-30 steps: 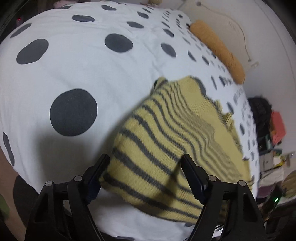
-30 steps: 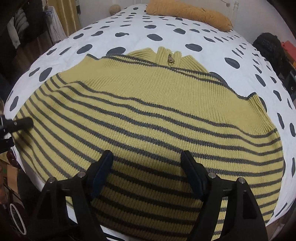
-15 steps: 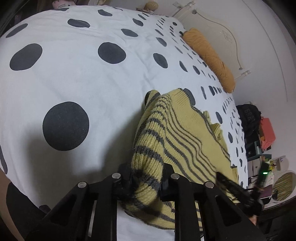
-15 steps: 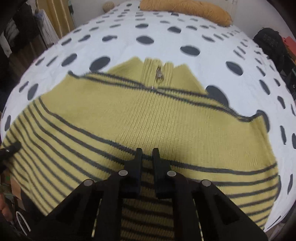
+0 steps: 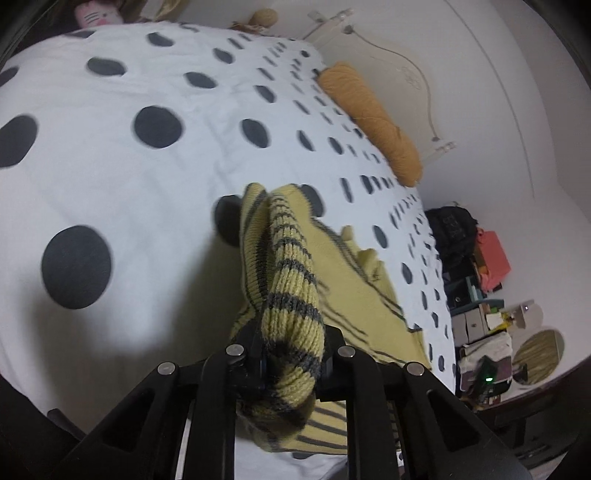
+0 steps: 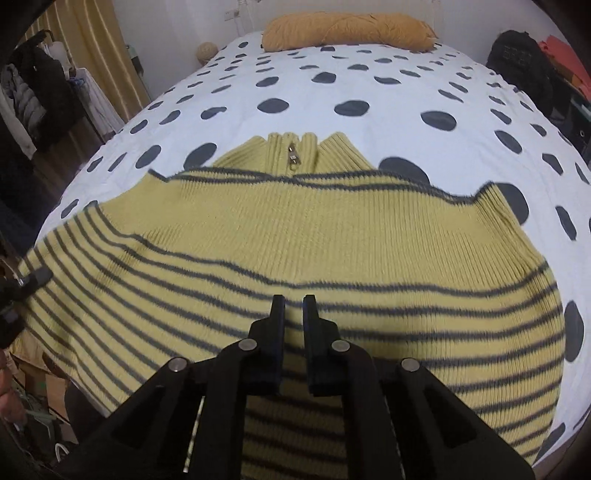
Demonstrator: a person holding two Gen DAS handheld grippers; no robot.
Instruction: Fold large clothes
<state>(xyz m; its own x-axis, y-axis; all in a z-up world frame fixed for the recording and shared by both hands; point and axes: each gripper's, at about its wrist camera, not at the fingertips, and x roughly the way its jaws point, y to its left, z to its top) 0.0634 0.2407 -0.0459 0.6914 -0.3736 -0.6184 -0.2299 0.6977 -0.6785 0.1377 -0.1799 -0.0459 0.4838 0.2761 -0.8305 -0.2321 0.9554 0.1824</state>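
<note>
On dotted bed (image 6: 406,96), striped sweater (image 6: 295,229) now pinched at near hem: left gripper (image 5: 291,354) closing on bunched corner, lifted since a second ago; right gripper (image 6: 293,314) clenched on hem. Fold-over judged begun.

A white, dark-spotted bed (image 6: 369,92) carries a striped yellow sweater (image 6: 295,229) and, seemingly, an orange pillow (image 6: 347,31).

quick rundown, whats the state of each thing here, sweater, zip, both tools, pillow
yellow knit sweater with grey stripes: spread flat on the white dotted bed cover, its left edge bunched and lifted
metal zip at the collar: closed
left tool: shut on a fold of the sweater
right tool: shut on the sweater's lower middle
long orange pillow: lying across the head of the bed
</note>
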